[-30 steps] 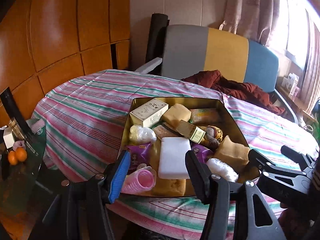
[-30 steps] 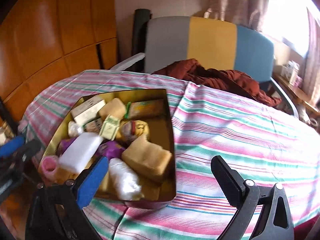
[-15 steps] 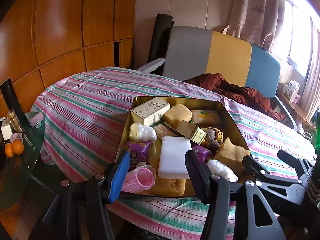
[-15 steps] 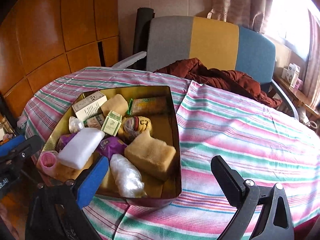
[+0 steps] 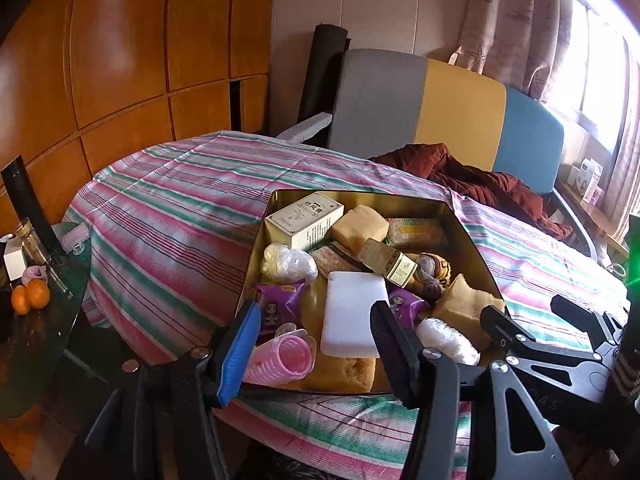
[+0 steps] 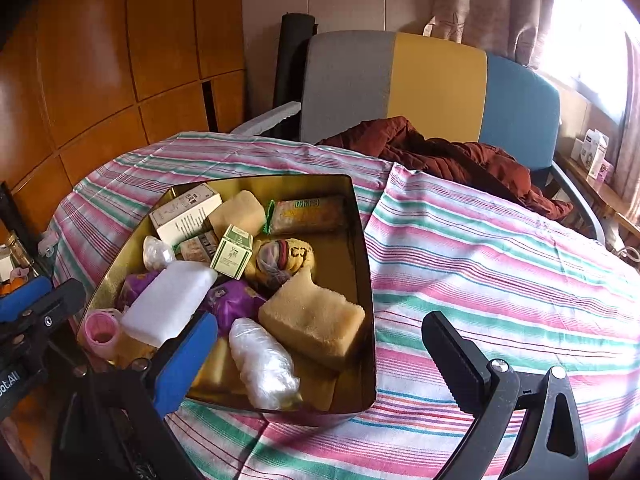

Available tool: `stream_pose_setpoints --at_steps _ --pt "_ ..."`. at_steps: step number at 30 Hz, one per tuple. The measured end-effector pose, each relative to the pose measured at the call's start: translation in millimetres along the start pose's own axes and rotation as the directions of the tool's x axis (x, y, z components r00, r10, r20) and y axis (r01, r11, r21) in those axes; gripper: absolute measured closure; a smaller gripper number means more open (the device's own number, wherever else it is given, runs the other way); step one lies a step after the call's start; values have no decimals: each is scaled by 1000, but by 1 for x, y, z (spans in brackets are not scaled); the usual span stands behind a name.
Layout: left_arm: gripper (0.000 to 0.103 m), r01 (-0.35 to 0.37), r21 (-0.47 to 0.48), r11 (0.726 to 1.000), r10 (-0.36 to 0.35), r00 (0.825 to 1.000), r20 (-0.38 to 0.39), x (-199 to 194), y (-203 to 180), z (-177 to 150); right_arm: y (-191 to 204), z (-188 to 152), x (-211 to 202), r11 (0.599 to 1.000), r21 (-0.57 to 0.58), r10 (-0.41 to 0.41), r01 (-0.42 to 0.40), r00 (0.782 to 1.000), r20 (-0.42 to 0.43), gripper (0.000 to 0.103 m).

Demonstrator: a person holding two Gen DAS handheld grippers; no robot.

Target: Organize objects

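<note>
Claws, left claw (image 5: 312,344) and right claw (image 6: 320,356), hang open and empty above the crowded shiny gold metal tin (image 6: 362,216). Grabbing the see-through crinkly plastic bundle (image 6: 264,364) could go wrong, since it looks slippery.

The left gripper's (image 5: 316,344) blue finger is covering part of the pink cup (image 5: 286,358), and the white block (image 5: 354,314) is hiding the sponge (image 5: 344,368) beneath

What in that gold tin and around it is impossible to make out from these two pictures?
- Yellow sponge, left wrist view: mostly covered by the white block.
- Print on the cream box, both views: too small to read.
- Oranges, left wrist view: cut off by the edge in the right wrist view.
</note>
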State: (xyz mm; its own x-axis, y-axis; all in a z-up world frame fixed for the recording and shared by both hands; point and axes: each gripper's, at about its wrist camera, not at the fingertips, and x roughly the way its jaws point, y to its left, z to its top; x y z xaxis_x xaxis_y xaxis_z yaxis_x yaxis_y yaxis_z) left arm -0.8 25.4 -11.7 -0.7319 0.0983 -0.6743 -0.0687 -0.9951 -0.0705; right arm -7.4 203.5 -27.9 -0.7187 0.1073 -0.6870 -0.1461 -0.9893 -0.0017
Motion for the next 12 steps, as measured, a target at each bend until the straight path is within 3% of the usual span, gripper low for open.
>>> stream_pose_setpoints --at_steps 12 --pt "45 -14 9 1000 14 1000 9 3 1 0 4 -2 3 1000 -15 8 -8 1000 -12 0"
